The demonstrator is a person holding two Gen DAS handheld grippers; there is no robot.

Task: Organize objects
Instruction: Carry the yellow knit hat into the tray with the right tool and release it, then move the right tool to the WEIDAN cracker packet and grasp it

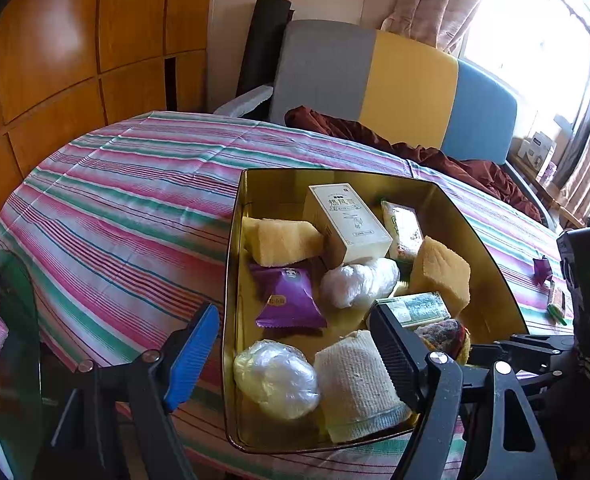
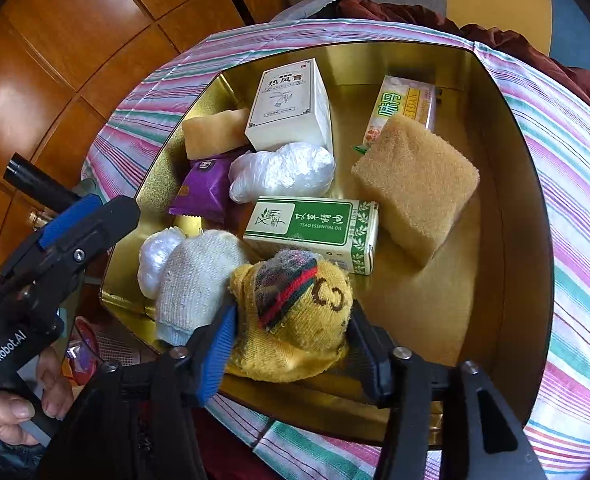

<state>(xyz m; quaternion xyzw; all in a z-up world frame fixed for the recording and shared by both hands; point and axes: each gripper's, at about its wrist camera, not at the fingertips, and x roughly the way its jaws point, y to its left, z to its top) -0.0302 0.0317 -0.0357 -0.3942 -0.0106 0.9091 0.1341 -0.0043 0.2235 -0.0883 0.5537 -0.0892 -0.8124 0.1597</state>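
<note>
A gold tin (image 1: 231, 280) (image 2: 507, 240) stands on the striped tablecloth and holds several items: a white box (image 1: 349, 222) (image 2: 291, 104), sponges (image 1: 441, 272) (image 2: 415, 184), a purple packet (image 1: 287, 300) (image 2: 205, 190), plastic-wrapped balls (image 1: 275, 378) (image 2: 283, 172), a green oil box (image 2: 315, 228) and a white rolled cloth (image 1: 355, 384) (image 2: 197, 276). My right gripper (image 2: 291, 340) is shut on a yellow knitted sock ball (image 2: 295, 320) at the tin's near edge. My left gripper (image 1: 291, 356) is open over the tin's near left corner, holding nothing.
The striped tablecloth (image 1: 115, 208) covers the round table. A purple wrapper and small items (image 1: 543, 272) lie on the cloth right of the tin. A sofa (image 1: 375, 80) with a dark red blanket stands behind the table. Wooden cabinets (image 1: 55, 60) are at left.
</note>
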